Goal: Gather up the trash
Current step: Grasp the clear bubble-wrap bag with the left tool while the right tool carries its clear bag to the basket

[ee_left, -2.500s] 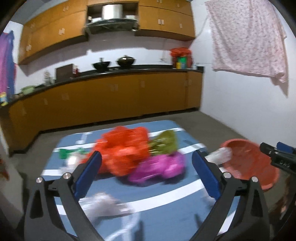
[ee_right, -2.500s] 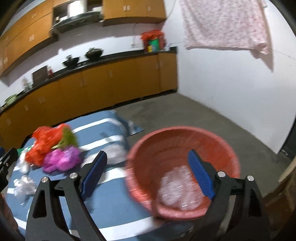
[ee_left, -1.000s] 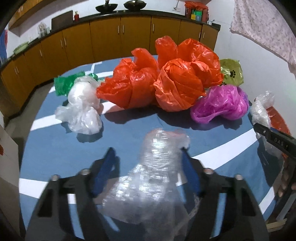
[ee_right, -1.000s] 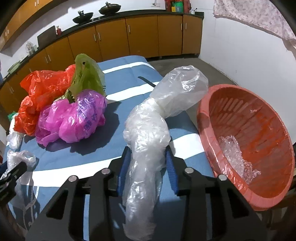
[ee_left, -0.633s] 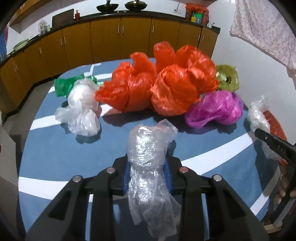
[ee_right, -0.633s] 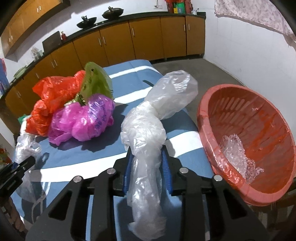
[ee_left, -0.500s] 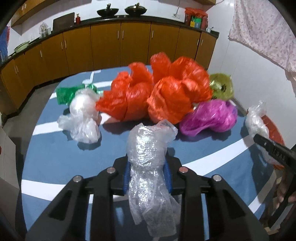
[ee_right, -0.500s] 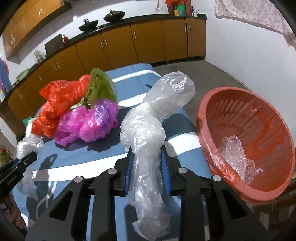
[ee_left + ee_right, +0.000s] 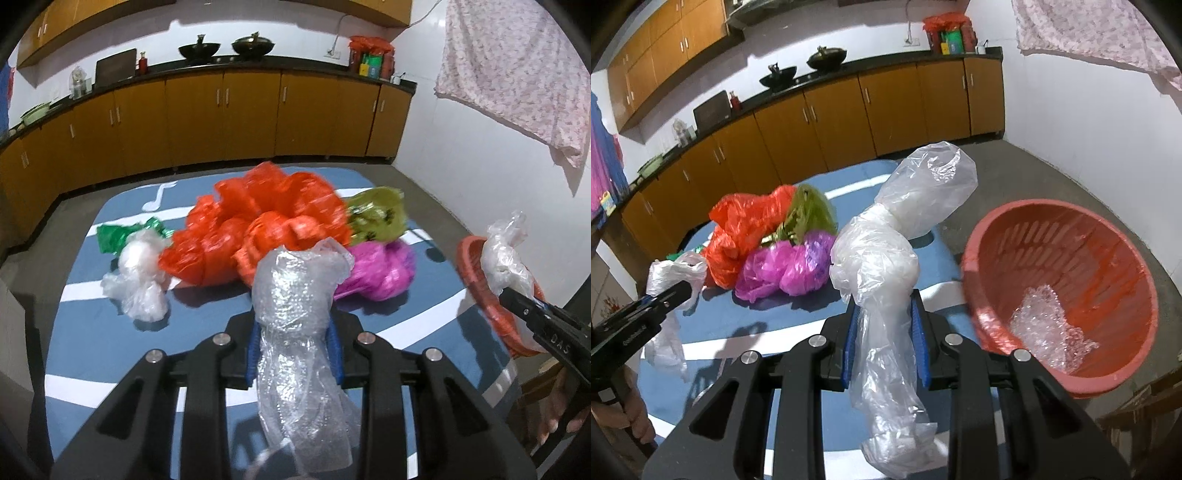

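A long run of orange-brown base cabinets (image 9: 221, 122) lines the far wall, bending round the corner to the left. A dark worktop (image 9: 258, 66) tops them and carries two black woks (image 9: 225, 46). Above it the wall (image 9: 288, 40) is white, with matching upper cabinets (image 9: 665, 48) higher up. To the cabinets' right, a pale flowered cloth (image 9: 517, 74) hangs against a white side wall. In front of them the floor (image 9: 1052, 177) is grey concrete.
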Demonstrator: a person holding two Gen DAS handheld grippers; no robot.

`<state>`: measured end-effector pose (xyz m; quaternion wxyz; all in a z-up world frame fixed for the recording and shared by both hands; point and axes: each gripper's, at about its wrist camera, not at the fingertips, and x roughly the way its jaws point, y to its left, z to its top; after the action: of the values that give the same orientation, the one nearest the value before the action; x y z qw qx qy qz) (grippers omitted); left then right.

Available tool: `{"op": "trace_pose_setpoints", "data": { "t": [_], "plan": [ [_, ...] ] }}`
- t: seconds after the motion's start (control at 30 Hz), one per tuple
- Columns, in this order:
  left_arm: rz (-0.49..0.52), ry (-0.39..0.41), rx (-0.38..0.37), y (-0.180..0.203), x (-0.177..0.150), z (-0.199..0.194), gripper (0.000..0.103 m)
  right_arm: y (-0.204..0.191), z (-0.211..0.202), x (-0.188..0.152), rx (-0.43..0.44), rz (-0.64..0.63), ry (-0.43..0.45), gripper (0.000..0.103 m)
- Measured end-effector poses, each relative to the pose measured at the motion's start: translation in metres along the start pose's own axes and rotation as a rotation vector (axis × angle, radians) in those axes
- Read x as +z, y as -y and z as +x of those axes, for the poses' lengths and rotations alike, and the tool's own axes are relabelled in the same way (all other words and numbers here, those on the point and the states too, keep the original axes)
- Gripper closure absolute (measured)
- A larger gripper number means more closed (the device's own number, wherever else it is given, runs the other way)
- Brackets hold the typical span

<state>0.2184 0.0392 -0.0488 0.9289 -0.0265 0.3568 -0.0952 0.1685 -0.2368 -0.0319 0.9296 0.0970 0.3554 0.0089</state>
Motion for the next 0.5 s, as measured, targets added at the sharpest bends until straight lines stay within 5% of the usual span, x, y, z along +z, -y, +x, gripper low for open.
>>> {"op": "trace_pose_setpoints", "data": {
  "t": [0.5],
  "plan": [
    [0.072,0.024,-0.116,0.079,0.01,0.003,0.073,0.054,-0.035,-0.001,-0.078,0.059,0.061,0.076]
  ]
}}
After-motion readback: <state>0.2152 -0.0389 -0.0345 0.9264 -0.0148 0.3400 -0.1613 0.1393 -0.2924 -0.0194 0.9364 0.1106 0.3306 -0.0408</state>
